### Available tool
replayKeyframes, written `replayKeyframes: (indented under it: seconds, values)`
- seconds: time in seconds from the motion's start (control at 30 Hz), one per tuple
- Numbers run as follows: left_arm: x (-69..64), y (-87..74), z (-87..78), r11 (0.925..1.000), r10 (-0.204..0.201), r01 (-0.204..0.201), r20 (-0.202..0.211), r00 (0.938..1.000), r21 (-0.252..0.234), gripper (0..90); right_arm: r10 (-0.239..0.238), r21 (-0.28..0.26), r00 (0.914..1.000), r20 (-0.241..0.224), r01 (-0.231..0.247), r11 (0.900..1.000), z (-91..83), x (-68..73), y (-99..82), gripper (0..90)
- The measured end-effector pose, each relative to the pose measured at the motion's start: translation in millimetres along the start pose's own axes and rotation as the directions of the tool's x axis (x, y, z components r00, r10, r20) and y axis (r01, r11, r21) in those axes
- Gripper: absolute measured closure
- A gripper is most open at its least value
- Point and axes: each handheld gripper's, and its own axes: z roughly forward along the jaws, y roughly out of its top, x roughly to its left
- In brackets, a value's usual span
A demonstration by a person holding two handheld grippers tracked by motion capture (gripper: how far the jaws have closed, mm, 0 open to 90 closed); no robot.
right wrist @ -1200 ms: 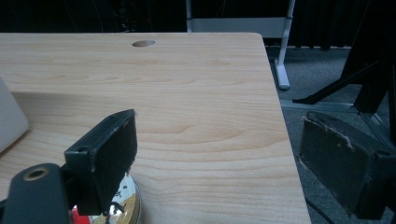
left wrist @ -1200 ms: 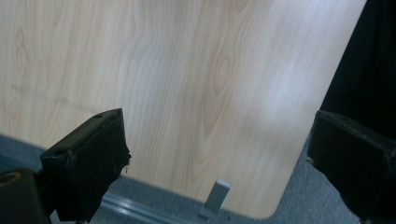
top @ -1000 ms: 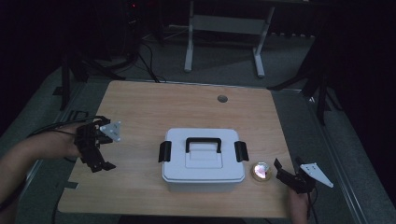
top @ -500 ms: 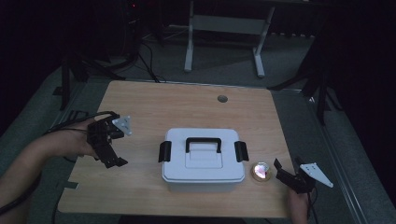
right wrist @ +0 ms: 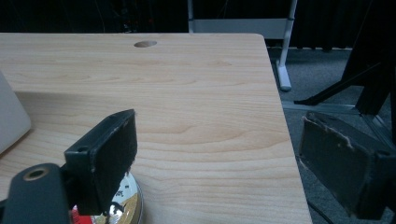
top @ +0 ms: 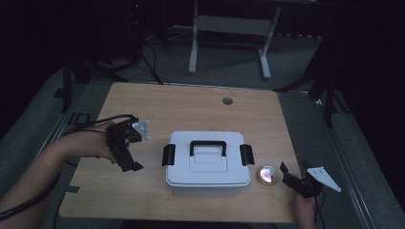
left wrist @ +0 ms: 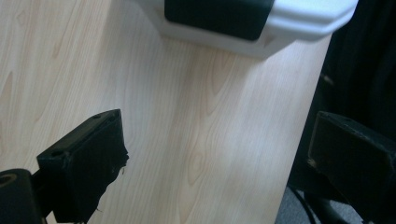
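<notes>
Storage box (top: 208, 162), white plastic, black carry handle (top: 208, 145) on the lid, black latches (top: 168, 154) on both short ends; stands toward the near edge of the worktop (top: 191, 109), long axis parallel to that edge. Left hand-held gripper (top: 127, 160): jaws wide apart, holding nothing, just off the box's left latch, which lies ahead of it in the left gripper view (left wrist: 219, 16). Right hand-held gripper (top: 292, 177): jaws wide, empty, near the right corner of the near edge, beside a small round tin (top: 267, 175). Left one judged the more directly lined up on a latch. Surface: pale wood laminate, cable hole (top: 227, 101) at the far edge. Room: dark, table frame (top: 229, 28) behind.
</notes>
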Motion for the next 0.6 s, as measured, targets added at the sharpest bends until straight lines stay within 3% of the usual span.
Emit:
replayKeyframes:
  seconds: [0.2, 0.4, 0.6]
  values:
    - [0.0, 13.3, 1.2, 0.9998, 0.017, -0.017, 0.007, 0.9998, -0.006, 3.3, -0.001, 0.001, 1.0000, -0.002, 0.001, 1.0000, -0.2, 0.2, -0.1, 11.5]
    - [-3.4, 30.5, 3.3, 0.9966, 0.073, -0.073, 0.010, 0.9972, -0.039, 3.3, 0.000, 0.000, 1.0000, -0.003, 0.000, 1.0000, -0.4, -0.2, -0.1, 11.5]
    - [-4.9, 49.4, 6.1, 0.9936, 0.110, -0.110, 0.006, 0.9939, -0.027, 4.1, 0.001, 0.000, 1.0000, -0.004, -0.001, 1.0000, -0.4, -0.3, -0.1, 11.5]
